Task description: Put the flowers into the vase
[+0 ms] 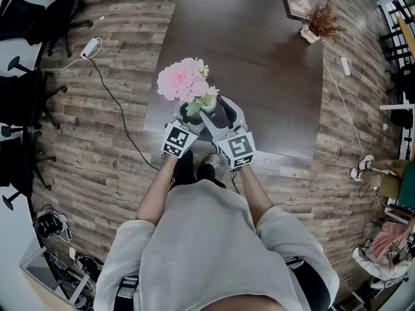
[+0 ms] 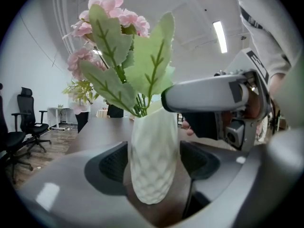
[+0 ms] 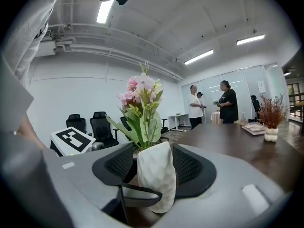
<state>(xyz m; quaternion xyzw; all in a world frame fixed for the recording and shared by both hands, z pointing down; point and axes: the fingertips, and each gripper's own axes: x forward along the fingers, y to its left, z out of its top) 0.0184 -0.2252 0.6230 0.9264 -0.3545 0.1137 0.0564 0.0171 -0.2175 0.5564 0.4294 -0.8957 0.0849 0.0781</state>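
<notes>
The flowers [image 1: 183,80] stand in the vase [image 2: 153,146] at the bench's [image 1: 259,76] near edge, so placing looks done. The left hand-held gripper [image 2: 152,164] and right hand-held gripper [image 3: 154,167] both gape wide, flanking the vase ungripped. Next, draw both back without tipping it.

Shells of my left gripper [image 2: 152,164] and right gripper [image 3: 152,165]: grey moulded plastic, smooth, soft sheen. The pads [image 2: 111,167] are black, matt, with a fine ribbed grid, rubbery-looking. The vase [image 2: 153,175] is white and matt with faceted diamond relief. I think it's ceramic, but the wide-angle view is too soft to be sure. The leaves [image 2: 152,70] are pale green, fuzzy, cloth-like. The petals [image 1: 181,80] are pink with a thin fabric look. The table [image 1: 259,63] is dark wood-look, smooth, satin. The floor [image 1: 110,154] is matt, weathered wood-grain planks. My sweater [image 1: 207,238] is grey matt cloth.
</notes>
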